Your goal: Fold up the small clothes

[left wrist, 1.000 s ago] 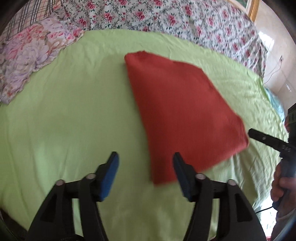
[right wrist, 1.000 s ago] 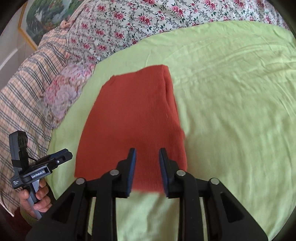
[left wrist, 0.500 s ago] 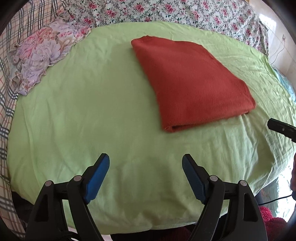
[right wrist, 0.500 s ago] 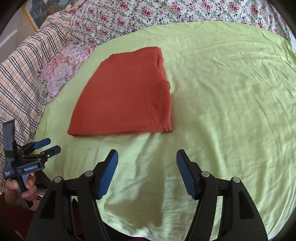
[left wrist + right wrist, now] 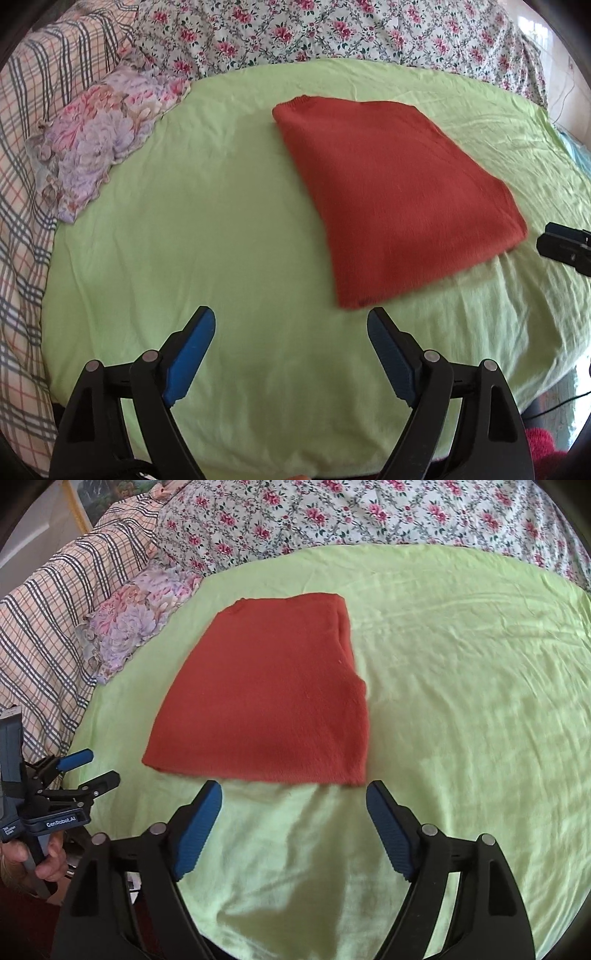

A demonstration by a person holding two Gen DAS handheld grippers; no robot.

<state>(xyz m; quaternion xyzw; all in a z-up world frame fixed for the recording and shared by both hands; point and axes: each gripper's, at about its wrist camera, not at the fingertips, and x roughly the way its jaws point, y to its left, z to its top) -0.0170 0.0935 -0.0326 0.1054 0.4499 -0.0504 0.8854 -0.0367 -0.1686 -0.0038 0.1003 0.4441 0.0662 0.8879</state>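
- The rust-red knit garment (image 5: 273, 690) lies folded into a flat, roughly four-sided packet on the green sheet (image 5: 461, 701) of the bed, near the middle, well apart from the floral pillow (image 5: 136, 624) at the head end.
- Your left claw (image 5: 291, 332) has just been opening and now stands wide with nothing between its blue pads; the packet's near corner sits just beyond its right-hand finger.
- Your right claw (image 5: 294, 805) has likewise just been opening and stands wide and empty, the packet's near edge lying just ahead of its fingertips, untouched.
- Expect the knit to be light, soft and limp: it will sag and drape from wherever you lift it, and the layers can slide apart.
- It looks fuzzy rather than slick, so the pads should bite well; nothing here is fragile.
- If another fold is wanted, take the two near corners, one in each claw, pinching all the layers together.
- Along the right side, seen from the right wrist, the edge steps and shows loose layers; pinch deep there.
- Mind the sheet underneath: it is wrinkled and soft, so a low pinch may catch it too.
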